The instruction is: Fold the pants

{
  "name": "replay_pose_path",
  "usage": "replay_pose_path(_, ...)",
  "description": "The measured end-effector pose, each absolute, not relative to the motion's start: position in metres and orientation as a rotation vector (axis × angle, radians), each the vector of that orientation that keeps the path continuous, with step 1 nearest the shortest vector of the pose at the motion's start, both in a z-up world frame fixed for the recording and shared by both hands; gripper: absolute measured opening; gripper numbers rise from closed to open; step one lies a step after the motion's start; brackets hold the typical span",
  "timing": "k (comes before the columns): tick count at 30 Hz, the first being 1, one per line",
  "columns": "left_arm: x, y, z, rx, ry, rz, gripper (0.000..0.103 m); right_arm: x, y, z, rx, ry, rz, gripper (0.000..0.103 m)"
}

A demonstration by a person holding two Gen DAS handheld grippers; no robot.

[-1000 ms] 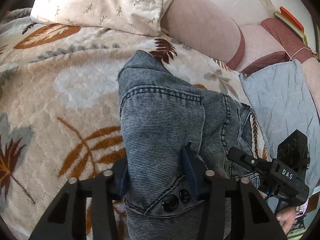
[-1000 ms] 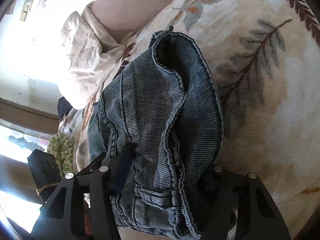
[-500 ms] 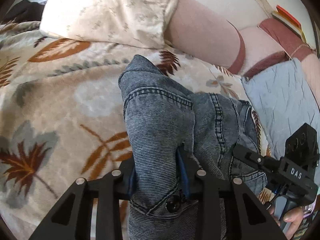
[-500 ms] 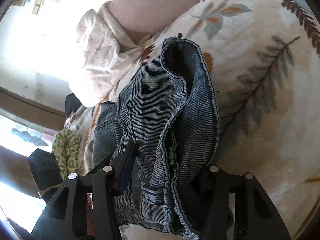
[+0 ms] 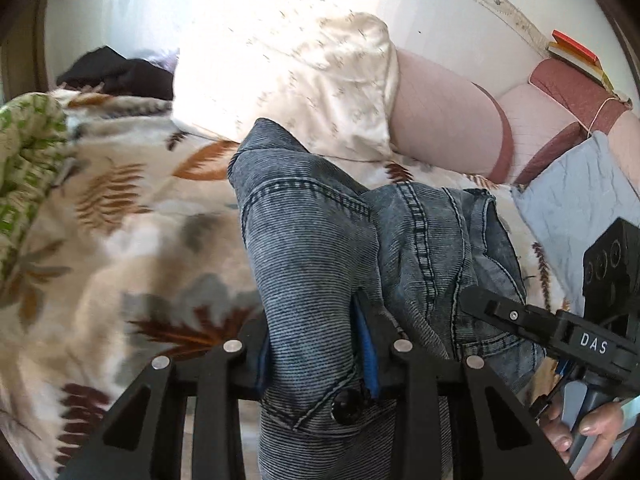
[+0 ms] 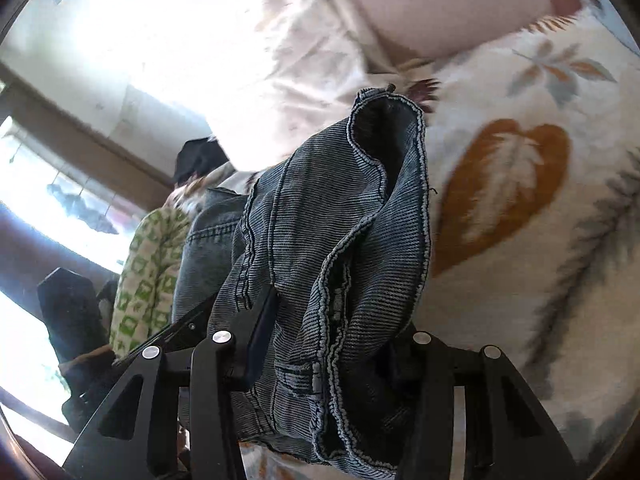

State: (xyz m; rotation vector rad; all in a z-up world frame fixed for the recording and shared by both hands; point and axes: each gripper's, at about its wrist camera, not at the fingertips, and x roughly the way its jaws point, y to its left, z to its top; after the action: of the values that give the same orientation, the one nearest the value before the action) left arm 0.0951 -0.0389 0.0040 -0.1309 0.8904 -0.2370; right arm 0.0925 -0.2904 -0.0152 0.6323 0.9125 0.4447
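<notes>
the pants (image 5: 312, 264) are now clamped at the waistband by left gripper (image 5: 316, 344) and right gripper (image 6: 332, 336), jaws just narrowed, and lifted higher off the blanket (image 5: 120, 240); the fold is likely underway.

The pants (image 5: 316, 264) are grey-blue denim with fine pale ribbing, dark stitching and a black button (image 5: 347, 407). The blanket (image 5: 132, 240) is cream, printed with rust-orange, brown and grey leaves. The pillow (image 5: 320, 92) is off-white with small sprigs. A green-and-cream checked cloth (image 6: 148, 276) lies beside it. The headboard (image 5: 444, 128) is pink with maroon bands, and another cloth (image 5: 576, 200) is pale blue.
</notes>
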Motion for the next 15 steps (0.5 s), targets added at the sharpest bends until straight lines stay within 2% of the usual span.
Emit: replay_pose_path(15, 0.097, -0.009, -0.024, -0.07, 0.846, -0.209, 0.037, 0.089, -0.228, -0.023, 0.528, 0.863, 0.426, 0.044)
